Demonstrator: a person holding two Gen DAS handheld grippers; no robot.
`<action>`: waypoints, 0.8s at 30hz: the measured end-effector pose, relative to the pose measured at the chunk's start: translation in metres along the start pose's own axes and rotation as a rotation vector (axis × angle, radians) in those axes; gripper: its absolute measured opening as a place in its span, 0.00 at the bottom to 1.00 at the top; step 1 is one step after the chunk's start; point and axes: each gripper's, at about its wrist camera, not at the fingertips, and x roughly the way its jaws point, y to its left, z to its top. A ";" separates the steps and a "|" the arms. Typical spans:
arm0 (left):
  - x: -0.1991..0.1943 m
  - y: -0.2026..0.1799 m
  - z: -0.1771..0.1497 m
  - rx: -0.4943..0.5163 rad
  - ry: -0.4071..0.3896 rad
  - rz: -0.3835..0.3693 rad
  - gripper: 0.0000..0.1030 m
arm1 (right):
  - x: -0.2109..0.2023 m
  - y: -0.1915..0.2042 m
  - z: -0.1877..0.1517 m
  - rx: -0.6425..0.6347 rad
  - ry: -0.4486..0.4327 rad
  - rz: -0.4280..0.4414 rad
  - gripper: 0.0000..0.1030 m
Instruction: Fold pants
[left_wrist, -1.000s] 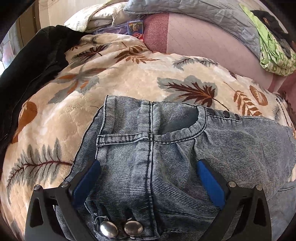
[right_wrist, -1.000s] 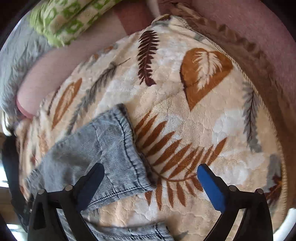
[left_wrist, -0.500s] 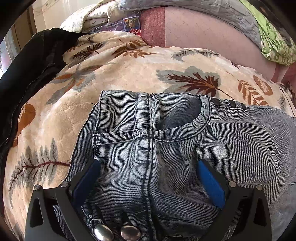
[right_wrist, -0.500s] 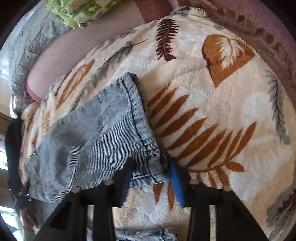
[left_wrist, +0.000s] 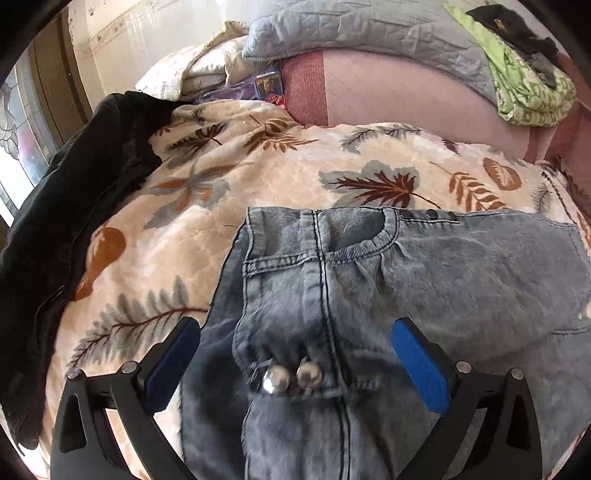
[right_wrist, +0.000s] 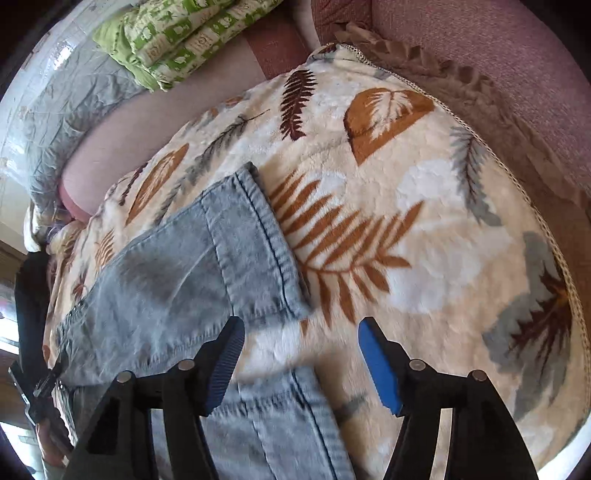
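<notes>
Though angled downward, both grippers (left_wrist: 291, 363) (right_wrist: 299, 363) unclenched.

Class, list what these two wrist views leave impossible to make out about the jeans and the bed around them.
- Left wrist view: the jeans below the two metal buttons are cut off by the bottom edge.
- Right wrist view: the nearer leg hem is motion-blurred and partly behind the right tool.
- Left wrist view: the small printed box is too small to read.
</notes>
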 end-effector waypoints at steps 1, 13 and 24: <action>-0.011 0.006 -0.008 0.004 0.007 -0.003 1.00 | -0.010 -0.006 -0.017 0.001 0.012 0.013 0.66; -0.053 0.078 -0.120 -0.158 0.187 -0.070 1.00 | -0.022 -0.056 -0.139 0.163 0.071 0.212 0.67; -0.045 0.063 -0.141 -0.168 0.266 -0.148 0.36 | -0.015 -0.035 -0.136 0.155 0.034 0.193 0.59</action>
